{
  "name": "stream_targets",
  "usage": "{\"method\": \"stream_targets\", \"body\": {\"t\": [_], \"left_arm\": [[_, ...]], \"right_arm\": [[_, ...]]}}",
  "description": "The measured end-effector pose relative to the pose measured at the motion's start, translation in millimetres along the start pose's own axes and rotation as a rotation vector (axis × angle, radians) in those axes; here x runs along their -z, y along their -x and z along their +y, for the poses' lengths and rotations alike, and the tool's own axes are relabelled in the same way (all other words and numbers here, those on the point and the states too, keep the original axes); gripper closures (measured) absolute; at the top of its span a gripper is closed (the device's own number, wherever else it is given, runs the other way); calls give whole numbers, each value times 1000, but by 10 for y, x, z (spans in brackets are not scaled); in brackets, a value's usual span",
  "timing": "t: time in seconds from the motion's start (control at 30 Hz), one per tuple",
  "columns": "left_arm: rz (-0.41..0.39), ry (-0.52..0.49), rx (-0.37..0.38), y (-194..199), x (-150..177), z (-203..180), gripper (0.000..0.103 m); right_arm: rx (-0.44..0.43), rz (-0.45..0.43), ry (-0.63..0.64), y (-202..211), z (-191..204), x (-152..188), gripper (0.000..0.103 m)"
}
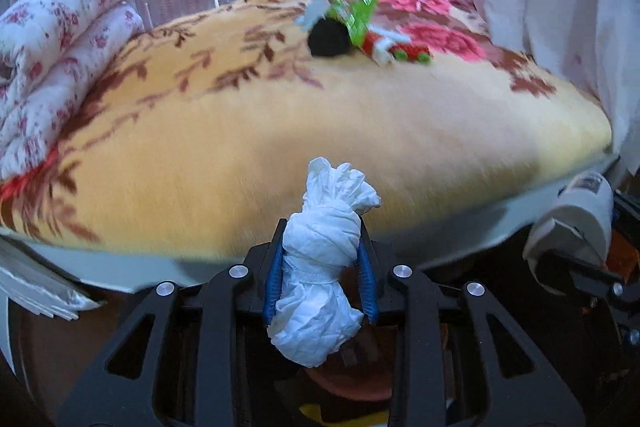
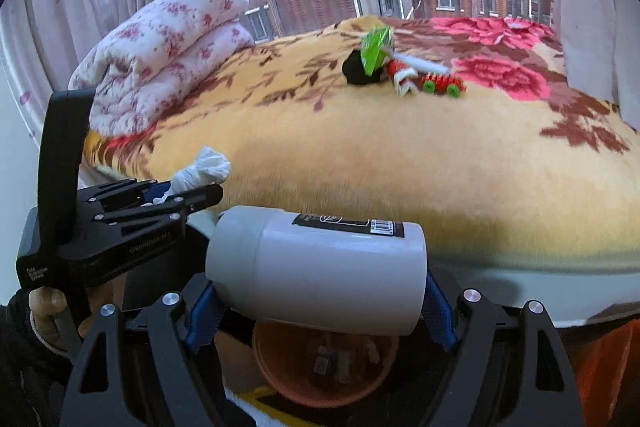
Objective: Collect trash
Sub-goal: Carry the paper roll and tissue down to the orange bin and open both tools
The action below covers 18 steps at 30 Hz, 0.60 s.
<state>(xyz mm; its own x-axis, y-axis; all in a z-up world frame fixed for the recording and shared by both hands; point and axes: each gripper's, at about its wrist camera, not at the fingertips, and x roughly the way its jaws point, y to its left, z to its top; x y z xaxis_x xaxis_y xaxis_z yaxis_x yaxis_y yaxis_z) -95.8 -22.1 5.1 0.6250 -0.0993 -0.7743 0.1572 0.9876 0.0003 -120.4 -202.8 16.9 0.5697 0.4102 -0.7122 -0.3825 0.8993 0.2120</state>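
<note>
1. Crumpled white tissue wad [image 1: 324, 259] fills the 6 o'clock area of the left wrist view, pinched between the blue pads [image 1: 274, 279] of the left gripper [image 1: 323, 275], whose jaws stand narrowly apart and press on its sides.
2. Across the right wrist view, from 7 to 5 o'clock, a white cylindrical plastic bottle with a black label [image 2: 320, 263] lies sideways in the right gripper [image 2: 320, 311]; the jaws are spread wide and clamp it at both ends.
3. Below both grippers, at 6 o'clock, sits a round terracotta-coloured bin [image 2: 324, 363] with small scraps inside.
4. At 9 o'clock in the right view, the left gripper shows with the tissue sticking out of it, a hand [image 2: 48, 311] on its handle.
5. Beyond lies a bed under a yellow plush blanket with brown leaves and pink flowers [image 1: 320, 131].
6. Toward 12 o'clock on it rests more litter: a black ball-like lump [image 1: 329, 38], a green wrapper [image 1: 356, 17], and red-and-white scraps [image 1: 390, 47].
7. At 10 o'clock, a folded white quilt with red flowers [image 1: 60, 55] is stacked.
</note>
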Motion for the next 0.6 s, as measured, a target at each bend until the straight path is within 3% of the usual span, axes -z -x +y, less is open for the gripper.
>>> {"method": "stream_targets", "body": {"t": [0.3, 0.6], "left_arm": [[98, -51, 32, -226, 571, -112, 73], [239, -17, 77, -595, 816, -54, 72]], "right_arm": [[-2, 119, -6, -212, -21, 435, 23], [-15, 231, -30, -588, -92, 639, 23]]}}
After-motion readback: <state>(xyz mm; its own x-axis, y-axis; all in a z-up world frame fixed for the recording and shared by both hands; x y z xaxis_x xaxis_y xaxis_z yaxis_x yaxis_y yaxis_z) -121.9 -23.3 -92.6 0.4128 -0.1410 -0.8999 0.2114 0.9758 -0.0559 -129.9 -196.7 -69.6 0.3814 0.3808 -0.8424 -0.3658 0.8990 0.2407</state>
